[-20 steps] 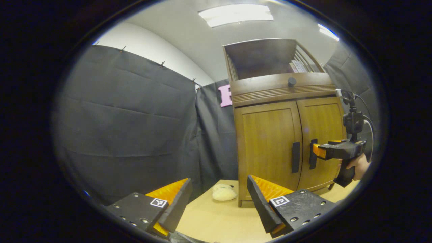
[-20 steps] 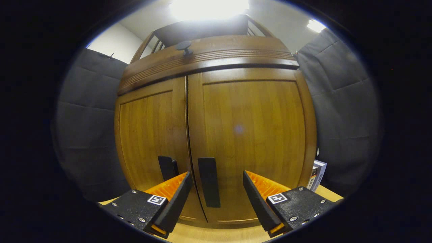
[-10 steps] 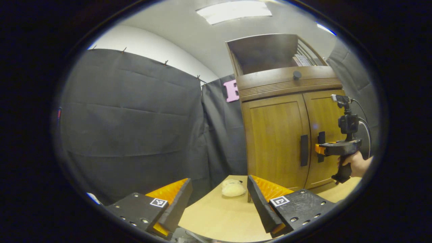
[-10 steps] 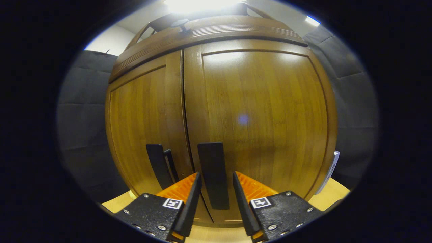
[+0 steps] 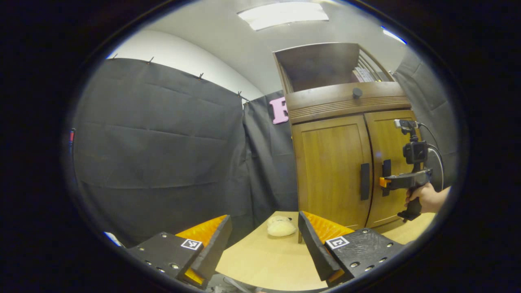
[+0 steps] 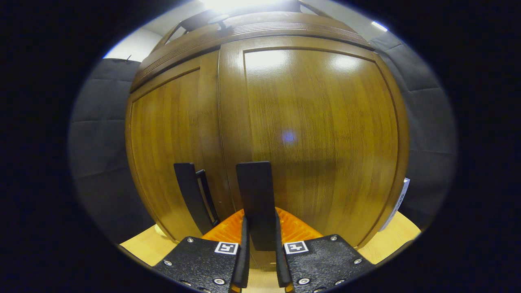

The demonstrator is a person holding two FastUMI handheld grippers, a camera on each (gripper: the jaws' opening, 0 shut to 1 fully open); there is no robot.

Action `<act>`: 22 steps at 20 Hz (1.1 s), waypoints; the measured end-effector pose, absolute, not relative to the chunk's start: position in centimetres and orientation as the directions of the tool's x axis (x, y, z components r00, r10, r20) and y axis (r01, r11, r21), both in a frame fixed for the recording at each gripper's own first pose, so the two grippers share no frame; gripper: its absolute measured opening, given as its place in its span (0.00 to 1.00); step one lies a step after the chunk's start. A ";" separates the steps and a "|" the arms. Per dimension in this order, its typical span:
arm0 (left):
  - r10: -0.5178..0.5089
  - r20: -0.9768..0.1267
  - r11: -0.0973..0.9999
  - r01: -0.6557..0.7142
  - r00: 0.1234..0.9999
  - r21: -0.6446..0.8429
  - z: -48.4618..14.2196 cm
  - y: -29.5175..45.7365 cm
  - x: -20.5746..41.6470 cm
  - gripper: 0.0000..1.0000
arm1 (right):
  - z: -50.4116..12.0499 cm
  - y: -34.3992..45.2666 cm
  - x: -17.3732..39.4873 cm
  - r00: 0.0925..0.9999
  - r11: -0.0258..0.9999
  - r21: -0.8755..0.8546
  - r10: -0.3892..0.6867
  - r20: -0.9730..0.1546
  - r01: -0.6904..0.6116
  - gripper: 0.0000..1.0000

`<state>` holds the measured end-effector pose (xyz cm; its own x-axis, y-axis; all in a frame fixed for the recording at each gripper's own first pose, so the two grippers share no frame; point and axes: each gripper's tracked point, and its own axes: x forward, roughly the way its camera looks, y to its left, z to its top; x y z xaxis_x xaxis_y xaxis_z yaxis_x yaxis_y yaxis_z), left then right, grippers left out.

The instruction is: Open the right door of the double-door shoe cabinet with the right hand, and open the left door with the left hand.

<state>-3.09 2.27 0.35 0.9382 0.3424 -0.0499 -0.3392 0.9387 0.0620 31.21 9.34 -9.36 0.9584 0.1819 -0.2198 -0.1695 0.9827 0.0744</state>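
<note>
Pale wooden tabletop (image 5: 260,260) under glossy, vertically grained shoe cabinet (image 5: 325,171), both doors flush; left gripper (image 5: 264,244) spread wide, well short, holding nothing; flat upright bar handles: left handle (image 6: 188,195) free, right handle (image 6: 255,199) pinched by right gripper (image 6: 260,248)

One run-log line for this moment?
right tongs: shut on right door handle | left tongs: open, back from cabinet | both doors closed
</note>
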 end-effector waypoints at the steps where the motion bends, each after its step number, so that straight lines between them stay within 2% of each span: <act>1: 0.337 -0.046 0.941 -0.334 0.941 0.061 0.4 2.1 -3.1 1.00 | -9.3 9.3 30.8 0.958 0.983 0.073 0.183 -0.220 -0.170 0.26; 10: 0.269 -0.023 0.962 -0.267 0.963 0.050 0.4 1.4 -3.0 1.00 | -8.6 7.5 25.1 0.958 0.980 0.074 0.194 -0.209 -0.182 0.26; 22: 0.102 0.015 0.995 -0.102 0.995 0.020 0.9 -0.1 -1.7 1.00 | -7.5 3.7 18.9 0.965 0.985 0.060 0.168 -0.199 -0.159 0.25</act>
<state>-1.66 -0.10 0.88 0.9947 0.1017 0.0154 -0.1020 0.9946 0.0199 18.90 3.71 -7.46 0.9654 0.1682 -0.1991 -0.1592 0.9854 0.0602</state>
